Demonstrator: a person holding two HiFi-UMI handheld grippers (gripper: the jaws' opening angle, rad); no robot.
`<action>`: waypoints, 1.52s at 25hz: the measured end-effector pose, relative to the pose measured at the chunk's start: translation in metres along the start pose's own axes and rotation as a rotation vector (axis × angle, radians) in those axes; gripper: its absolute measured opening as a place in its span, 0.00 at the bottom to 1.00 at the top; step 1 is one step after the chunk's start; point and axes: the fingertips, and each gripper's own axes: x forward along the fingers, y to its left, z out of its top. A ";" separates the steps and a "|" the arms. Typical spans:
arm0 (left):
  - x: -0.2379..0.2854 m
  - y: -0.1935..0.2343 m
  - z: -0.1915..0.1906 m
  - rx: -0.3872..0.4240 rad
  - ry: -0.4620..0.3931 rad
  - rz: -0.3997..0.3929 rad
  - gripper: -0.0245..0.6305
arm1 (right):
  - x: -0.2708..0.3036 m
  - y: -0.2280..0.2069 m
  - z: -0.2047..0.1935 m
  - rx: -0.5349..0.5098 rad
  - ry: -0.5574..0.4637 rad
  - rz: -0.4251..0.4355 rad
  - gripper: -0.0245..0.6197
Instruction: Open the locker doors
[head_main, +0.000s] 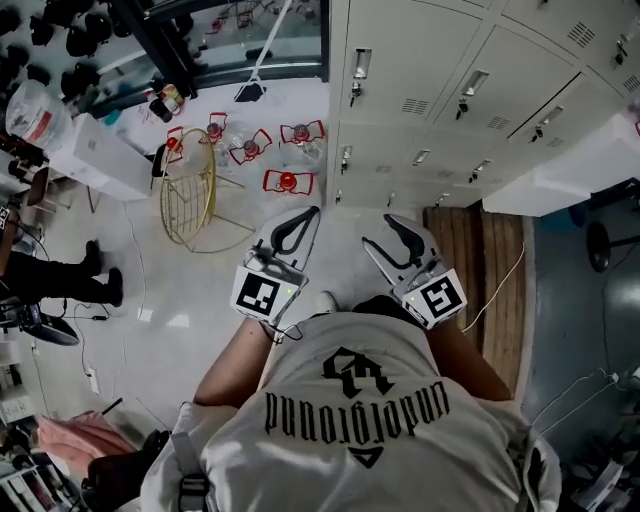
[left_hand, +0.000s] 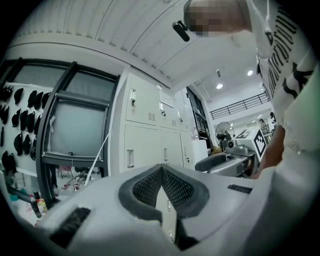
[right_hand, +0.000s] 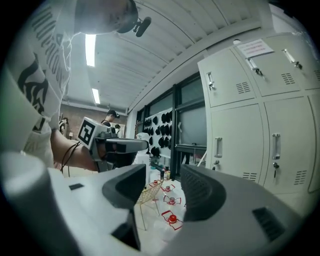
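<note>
Grippers are held level and side by side, just in front of the person's chest, with the forearms bent and the marker cubes turned up toward the head view. The left gripper is seen with its jaws pressed together at the tips, and nothing is caught between them. The right gripper is seen with its jaws spread apart, and only the floor and clutter far off are framed in the gap.

The lockers are found ahead and to the right of both grippers, well apart from the jaw tips, and no door is touched. The locker doors are seen shut and flush. They are pale grey metal in stacked rows, each fitted with a vertical bar handle and a small slotted vent. Keys are seen hanging from several locks. A gold wire stool is seen on the floor to the left.
</note>
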 end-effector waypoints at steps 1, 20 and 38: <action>0.003 0.006 -0.004 -0.001 0.008 0.002 0.05 | 0.006 -0.003 -0.003 0.003 0.006 0.003 0.38; 0.116 0.099 -0.122 -0.004 0.172 0.115 0.05 | 0.114 -0.139 -0.143 0.089 0.164 0.062 0.38; 0.181 0.163 -0.272 -0.024 0.282 0.212 0.05 | 0.219 -0.194 -0.329 0.136 0.325 0.124 0.39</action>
